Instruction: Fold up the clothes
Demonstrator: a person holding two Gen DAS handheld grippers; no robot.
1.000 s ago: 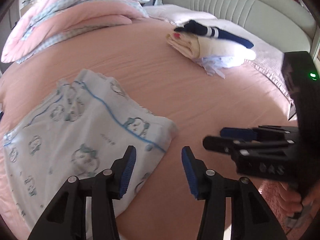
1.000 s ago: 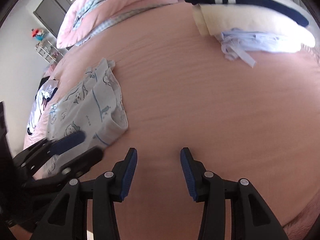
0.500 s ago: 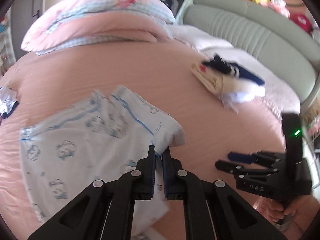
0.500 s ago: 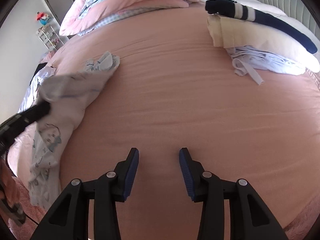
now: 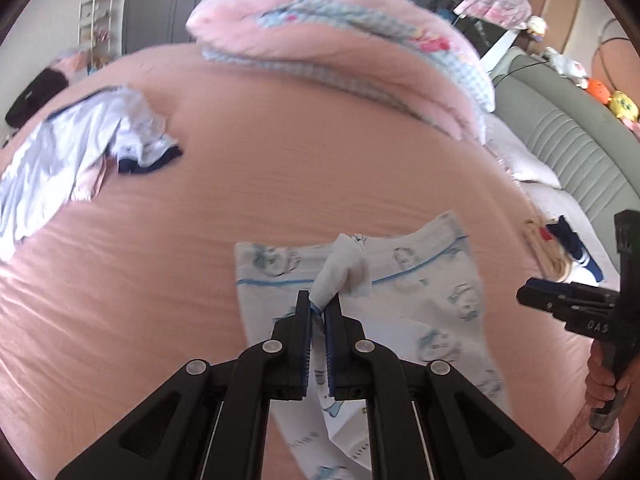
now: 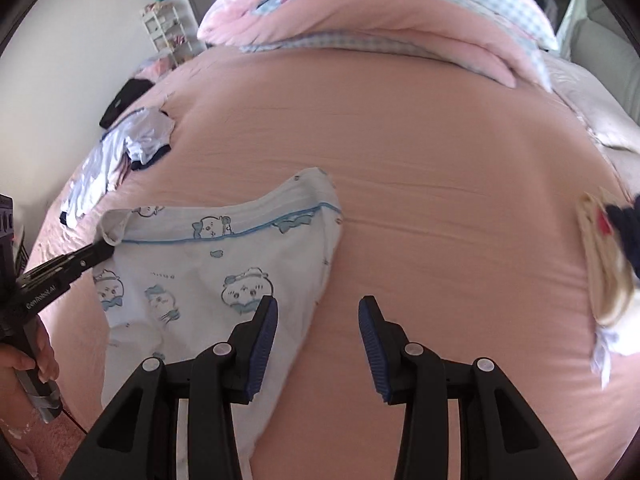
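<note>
Left gripper pinches the printed garment, right gripper hangs empty over the bed.

The left gripper [image 5: 318, 310] has its jaws clamped tight on a bunched corner of the white cartoon-print garment [image 6: 208, 272], lifting that corner while the rest drapes on the pink bed [image 6: 440, 200]. The right gripper [image 6: 318, 320] sits part-open with nothing between its blue pads, its left finger over the garment's right edge. A crumpled pile of clothes [image 5: 80, 148] lies well apart at far left, a folded stack [image 6: 608, 256] at right, a pink duvet [image 5: 340, 40] beyond.
</note>
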